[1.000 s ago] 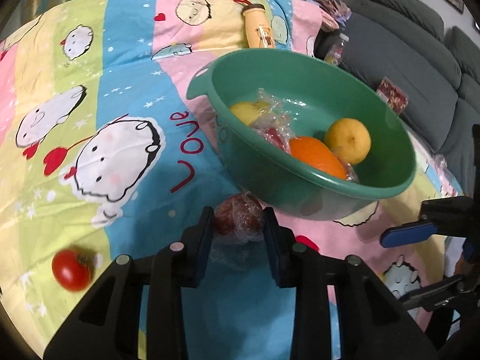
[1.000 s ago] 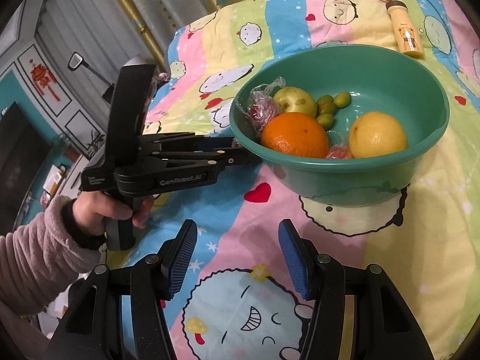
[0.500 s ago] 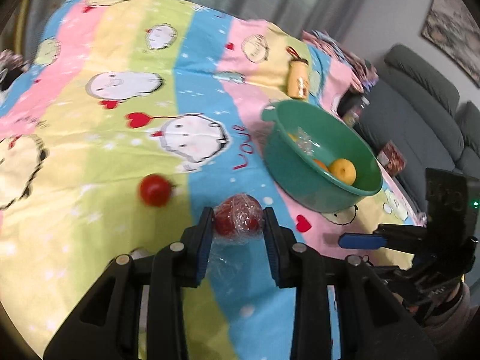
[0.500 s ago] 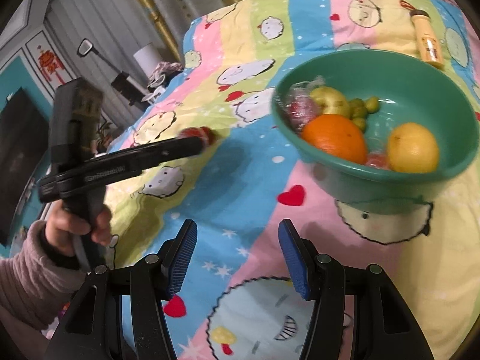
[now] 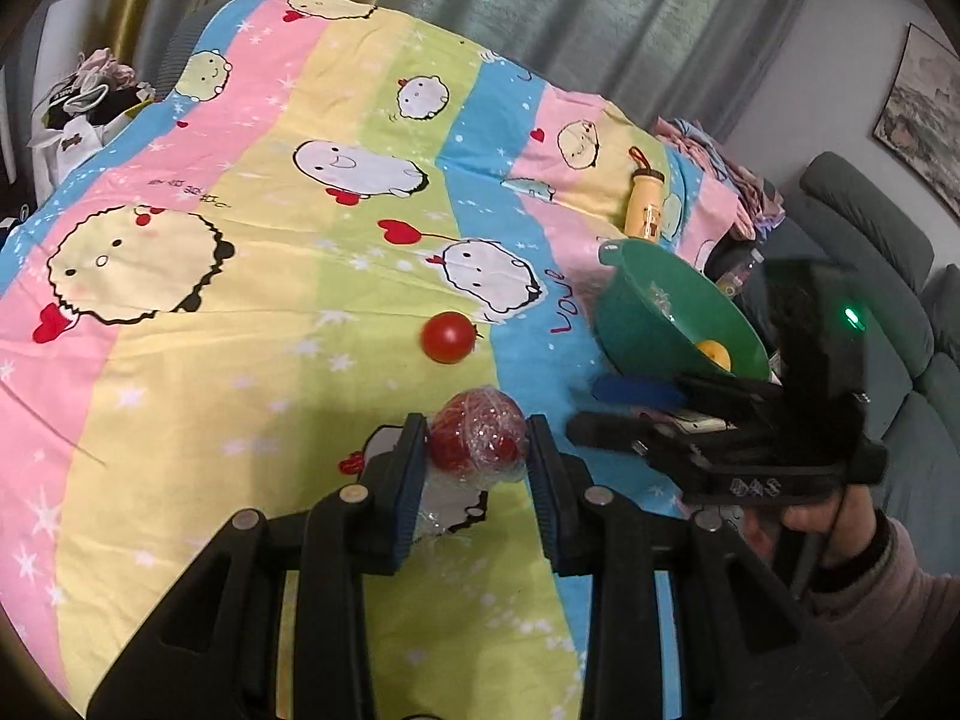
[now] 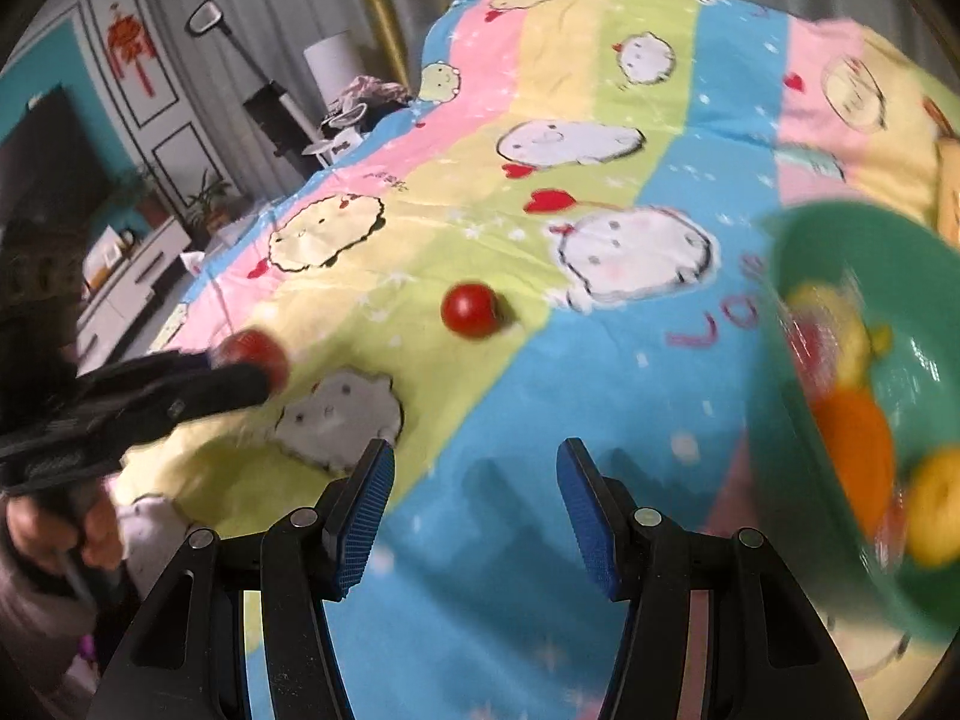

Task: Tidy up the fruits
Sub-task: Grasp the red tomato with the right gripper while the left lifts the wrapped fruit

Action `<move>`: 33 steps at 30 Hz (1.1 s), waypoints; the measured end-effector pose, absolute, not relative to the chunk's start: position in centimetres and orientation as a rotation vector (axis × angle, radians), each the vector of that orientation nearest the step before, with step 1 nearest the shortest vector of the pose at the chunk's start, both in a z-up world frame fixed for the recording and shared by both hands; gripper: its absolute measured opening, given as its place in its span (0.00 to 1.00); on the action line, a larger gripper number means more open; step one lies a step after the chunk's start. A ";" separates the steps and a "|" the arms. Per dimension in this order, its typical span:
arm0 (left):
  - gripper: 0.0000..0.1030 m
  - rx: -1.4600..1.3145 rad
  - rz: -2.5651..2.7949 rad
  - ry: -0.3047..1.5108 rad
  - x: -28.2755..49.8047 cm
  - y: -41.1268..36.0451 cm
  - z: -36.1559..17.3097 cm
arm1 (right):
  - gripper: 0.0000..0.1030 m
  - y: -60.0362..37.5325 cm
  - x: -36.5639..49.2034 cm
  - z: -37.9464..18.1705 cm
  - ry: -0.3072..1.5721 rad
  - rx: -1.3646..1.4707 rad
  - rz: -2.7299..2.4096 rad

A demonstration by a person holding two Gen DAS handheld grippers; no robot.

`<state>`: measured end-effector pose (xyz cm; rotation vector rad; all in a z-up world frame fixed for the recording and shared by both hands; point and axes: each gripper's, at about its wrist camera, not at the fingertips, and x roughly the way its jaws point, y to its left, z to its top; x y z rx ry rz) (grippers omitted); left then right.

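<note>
My left gripper (image 5: pixel 477 462) is pinching a red fruit in plastic wrap (image 5: pixel 477 435), both pads pressed against its sides, and it hangs above the yellow stripe of the bedspread (image 5: pixel 180 396), toward the near edge. My right gripper (image 6: pixel 474 504) is spread with nothing between its blue pads, over the blue stripe just in front of me.

The green basin (image 5: pixel 642 324) sits toward the right edge of the bedspread. In it I can make out an orange (image 6: pixel 858 438), a yellow fruit (image 6: pixel 936 510), a paler yellow one and more crinkled wrap, though the right view is blurred there. 1 loose tomato (image 5: pixel 447 337) lies on the bedspread, near the middle, between the basin and the wrapped fruit and apart from both. A small yellow bottle (image 5: pixel 645 204) lies beyond the basin near the far edge.

I read this as the sorting step: the wrapped fruit is held out over the open cloth, well clear of the basin, close to the loose tomato, so I judge it is meant to be laid down as part of a red group there. I cannot be sure of that.

Next I would lower the left gripper until the wrap touches the cloth just beside the tomato, then open gently, since a round fruit on soft bedding may roll. My right hand is free to fetch the next fruit from the basin.
</note>
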<state>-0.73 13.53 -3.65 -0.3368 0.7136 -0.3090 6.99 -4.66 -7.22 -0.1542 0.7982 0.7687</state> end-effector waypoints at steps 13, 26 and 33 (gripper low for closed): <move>0.31 -0.397 -0.319 0.694 -1.5 15.3 -4.4 | 0.55 1.2 12.0 -8.1 0.812 -0.258 0.749; 0.31 -0.425 -0.330 0.700 -1.2 15.9 -5.1 | 0.39 2.8 13.1 -9.1 0.821 -0.315 0.729; 0.31 -0.426 -0.328 0.703 -1.3 15.9 -5.1 | 0.35 2.4 13.0 -8.9 0.814 -0.287 0.734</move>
